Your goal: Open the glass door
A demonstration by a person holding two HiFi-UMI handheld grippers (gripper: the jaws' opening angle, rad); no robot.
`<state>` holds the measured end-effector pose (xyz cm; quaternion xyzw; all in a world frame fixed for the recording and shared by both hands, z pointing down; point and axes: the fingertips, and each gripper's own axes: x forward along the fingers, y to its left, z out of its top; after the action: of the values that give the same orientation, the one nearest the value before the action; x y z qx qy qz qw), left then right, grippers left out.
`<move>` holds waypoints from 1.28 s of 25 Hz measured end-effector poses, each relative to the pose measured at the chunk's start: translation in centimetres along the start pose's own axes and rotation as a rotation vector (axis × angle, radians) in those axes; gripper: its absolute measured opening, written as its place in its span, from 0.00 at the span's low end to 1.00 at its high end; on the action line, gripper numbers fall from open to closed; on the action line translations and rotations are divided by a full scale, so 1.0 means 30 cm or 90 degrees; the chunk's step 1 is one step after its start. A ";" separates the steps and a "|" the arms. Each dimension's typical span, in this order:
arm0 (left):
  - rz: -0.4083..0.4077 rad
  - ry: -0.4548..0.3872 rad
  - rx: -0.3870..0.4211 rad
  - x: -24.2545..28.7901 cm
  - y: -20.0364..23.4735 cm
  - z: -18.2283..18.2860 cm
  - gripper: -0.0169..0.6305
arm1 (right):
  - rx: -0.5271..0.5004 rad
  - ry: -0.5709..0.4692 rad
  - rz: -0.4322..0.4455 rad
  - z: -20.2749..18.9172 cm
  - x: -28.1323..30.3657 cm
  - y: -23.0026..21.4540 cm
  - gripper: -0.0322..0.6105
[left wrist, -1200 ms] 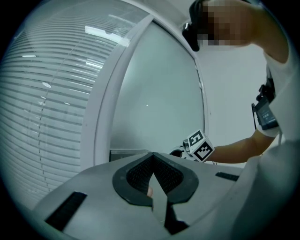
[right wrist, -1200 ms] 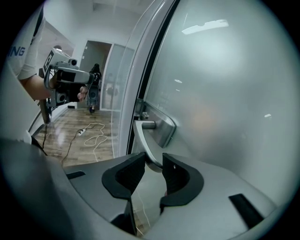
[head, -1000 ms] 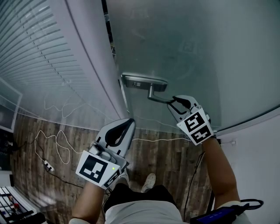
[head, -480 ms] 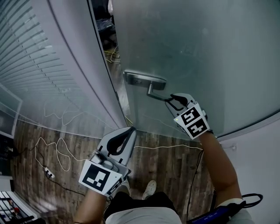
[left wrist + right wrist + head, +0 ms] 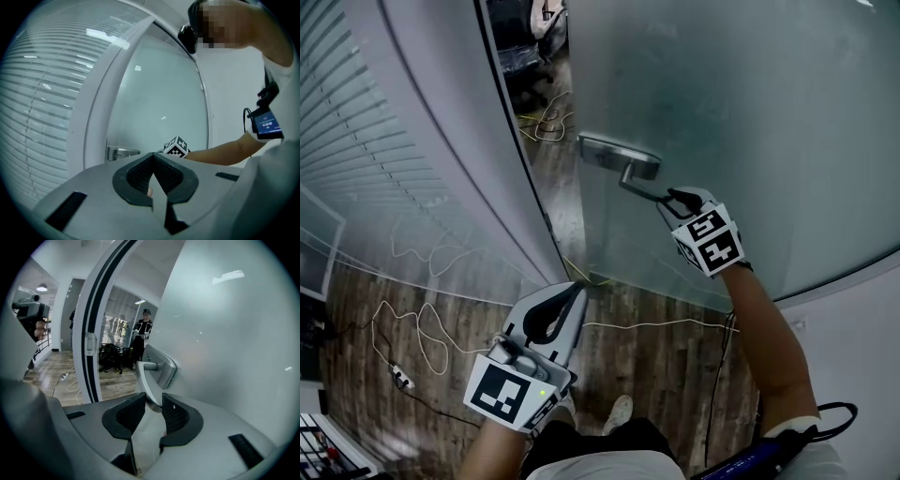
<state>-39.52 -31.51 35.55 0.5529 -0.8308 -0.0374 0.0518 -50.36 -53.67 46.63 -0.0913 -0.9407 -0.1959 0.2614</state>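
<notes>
At the glass door (image 5: 750, 112), your right tongs (image 5: 673, 199) clamp the handle (image 5: 642, 190); it stands ajar, with more swing left. Your left tongs (image 5: 577, 287) sit closed, empty.

An office: frosted glass door (image 5: 722, 94), slatted blinds (image 5: 337, 84), swivel chairs (image 5: 110, 356) beyond.

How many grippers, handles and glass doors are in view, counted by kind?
Grippers: 2 (left gripper, right gripper)
Handle: 1
Glass door: 1
Total: 4
</notes>
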 end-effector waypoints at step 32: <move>-0.011 -0.009 0.003 -0.023 0.034 0.038 0.02 | -0.018 0.028 -0.128 0.006 0.118 -0.292 0.23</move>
<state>-40.33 -30.47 34.51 0.5598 -0.8265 -0.0397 0.0444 -55.84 -61.29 45.55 0.0040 -0.9362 -0.2366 0.2598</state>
